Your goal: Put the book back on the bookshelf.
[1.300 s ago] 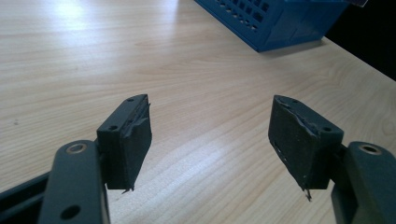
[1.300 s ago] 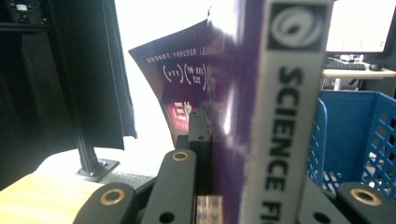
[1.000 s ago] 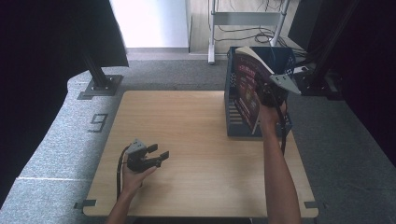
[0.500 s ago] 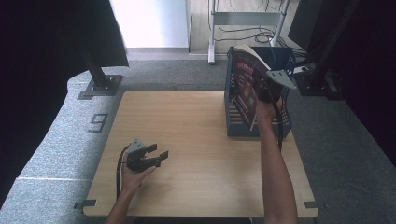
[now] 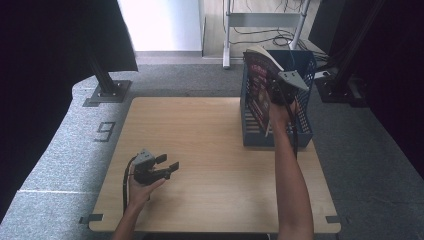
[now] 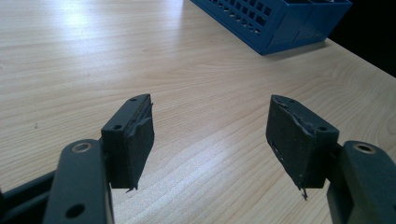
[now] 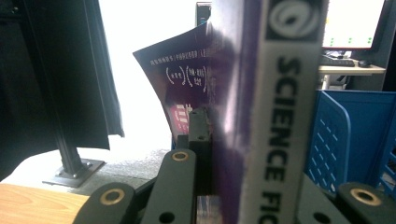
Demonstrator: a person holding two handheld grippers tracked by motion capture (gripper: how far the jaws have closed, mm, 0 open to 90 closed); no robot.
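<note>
In the high view my right gripper (image 5: 276, 93) is in the upper right of the frame, above the blue basket (image 5: 305, 131) that stands at the right edge of the table (image 5: 210, 145). Its fingers are clamped on a book (image 5: 257, 82) with a dark purple and red cover, and the book stands nearly upright, with its lower part inside the basket and its top above the rim. In the right gripper view the book (image 7: 261, 116) is in the middle of the frame, very close, and the spine carries white letters that read "SCIENCE". One black finger (image 7: 198, 140) presses on the left side of the book there, and the blue wall of the basket (image 7: 350, 135) is at the right of that frame. Behind it, a page or cover of the book curves away to the left. My left gripper (image 5: 159, 170) is in the lower left part of the high view, low over the bare wood, and I cannot tell if it touches the table. Its fingers (image 6: 133, 135) stand apart with nothing between them, as the left gripper view shows. In that view a corner of the basket (image 6: 280, 23) is in the upper right, well apart from my left fingers.
</note>
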